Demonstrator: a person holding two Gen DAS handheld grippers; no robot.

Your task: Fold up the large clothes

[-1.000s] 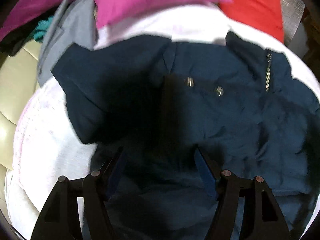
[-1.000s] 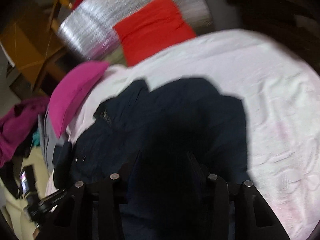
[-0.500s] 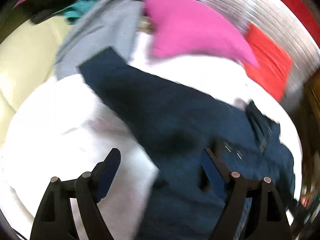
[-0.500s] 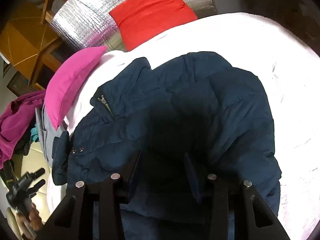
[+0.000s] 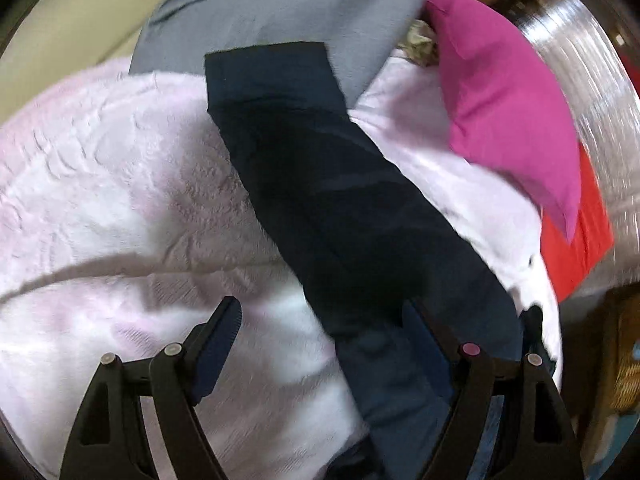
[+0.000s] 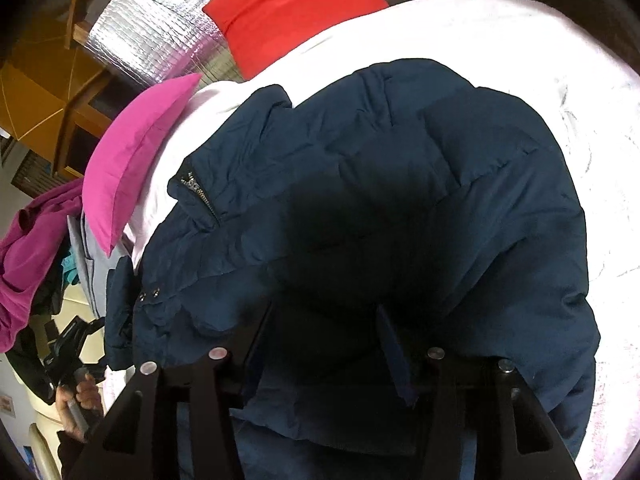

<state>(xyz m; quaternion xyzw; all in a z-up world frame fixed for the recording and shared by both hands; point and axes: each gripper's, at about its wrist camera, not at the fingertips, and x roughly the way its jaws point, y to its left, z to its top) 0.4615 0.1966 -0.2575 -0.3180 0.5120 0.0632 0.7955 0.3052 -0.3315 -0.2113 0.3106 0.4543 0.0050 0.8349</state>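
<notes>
A navy puffer jacket (image 6: pixel 400 200) lies spread on a pale pink blanket (image 6: pixel 560 80). My right gripper (image 6: pixel 324 340) hangs low over the jacket's body with its jaws opening. Dark fabric lies between the fingers, and the blue pad of the right finger (image 6: pixel 394 360) shows bare. In the left wrist view one navy sleeve (image 5: pixel 340 208) runs from the upper middle down to the lower right across the blanket (image 5: pixel 120 200). My left gripper (image 5: pixel 320 328) stands open wide above it. The sleeve passes close by its right finger, untouched.
A magenta pillow (image 6: pixel 136 148), a red pillow (image 6: pixel 296 4) and a silver foil mat (image 6: pixel 160 40) lie at the blanket's far side. A grey garment (image 5: pixel 280 8) and a magenta clothes heap (image 6: pixel 28 248) sit beside it. A hand (image 6: pixel 76 396) holds a black handle at lower left.
The left gripper swung away from the jacket's body to the outstretched sleeve, rolling as it went, and its jaws widened. The right gripper stayed over the jacket and its jaws spread a little.
</notes>
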